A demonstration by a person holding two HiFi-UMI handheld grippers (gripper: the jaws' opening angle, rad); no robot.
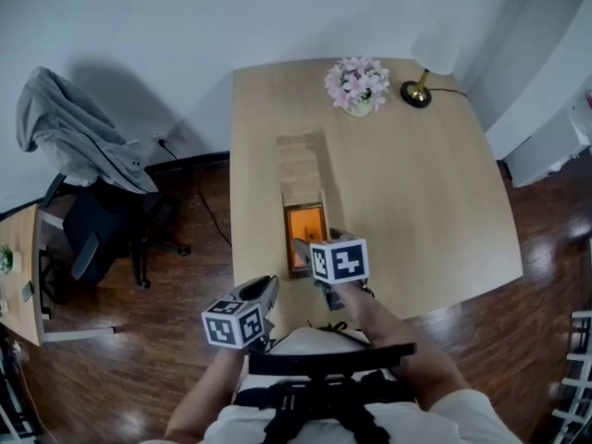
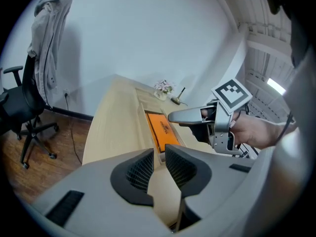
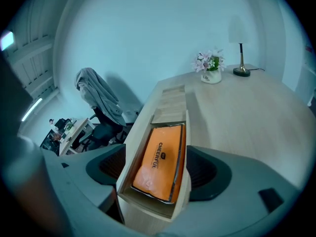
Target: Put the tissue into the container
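While in container (image 3: 129, 157), tissue (image 3: 161, 149) within tool (image 3: 156, 163)

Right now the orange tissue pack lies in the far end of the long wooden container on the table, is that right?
Not quite. The orange tissue pack lies in the near end of the long wooden container on the table, the end closest to the person. The right gripper view shows it plainly, and the head view agrees.

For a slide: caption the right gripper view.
Orange tissue pack in the wooden container, framed by the right gripper.
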